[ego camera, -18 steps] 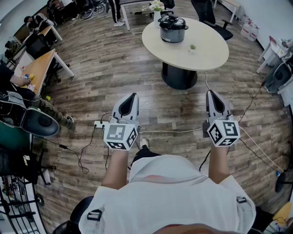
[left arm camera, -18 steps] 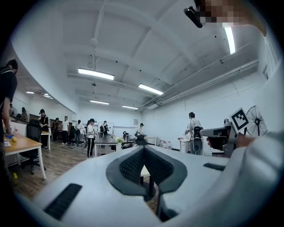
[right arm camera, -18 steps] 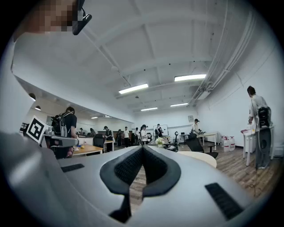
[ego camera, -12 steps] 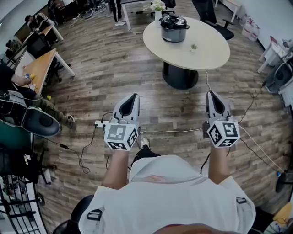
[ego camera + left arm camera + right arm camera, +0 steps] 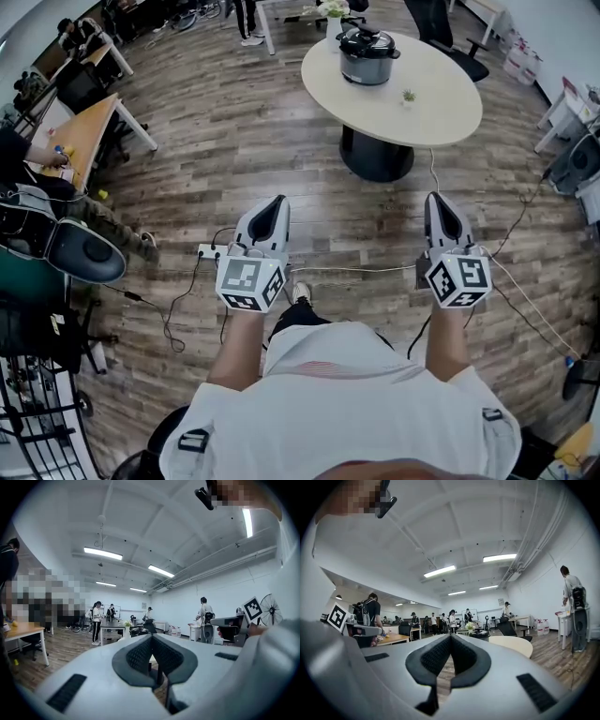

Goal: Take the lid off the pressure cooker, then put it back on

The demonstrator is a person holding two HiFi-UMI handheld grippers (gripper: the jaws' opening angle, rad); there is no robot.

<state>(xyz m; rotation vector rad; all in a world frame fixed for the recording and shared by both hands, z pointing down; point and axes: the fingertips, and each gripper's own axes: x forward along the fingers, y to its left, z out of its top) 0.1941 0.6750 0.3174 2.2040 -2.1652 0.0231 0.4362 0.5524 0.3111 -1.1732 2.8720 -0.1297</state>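
Both closed on nothing: open left gripper (image 5: 272, 202) and right gripper (image 5: 439, 200) first, then take the probably heavy, rigid, slick lid (image 5: 360, 42) by its black top handle (image 5: 368, 32).

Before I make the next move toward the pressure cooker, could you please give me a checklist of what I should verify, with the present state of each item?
1. Lid seated on the pressure cooker: ok, it sits on the pot.
2. Cooker within reach: not ok, it stands on the round table, far ahead of both grippers.
3. Left gripper ready to grasp: not ok, jaws together, nothing between them.
4. Right gripper ready to grasp: not ok, jaws together, nothing between them.
5. Way to the table: not ok, a white cable lies across it just ahead of the feet.
6. Lid locked or unlocked: cannot tell, too small.
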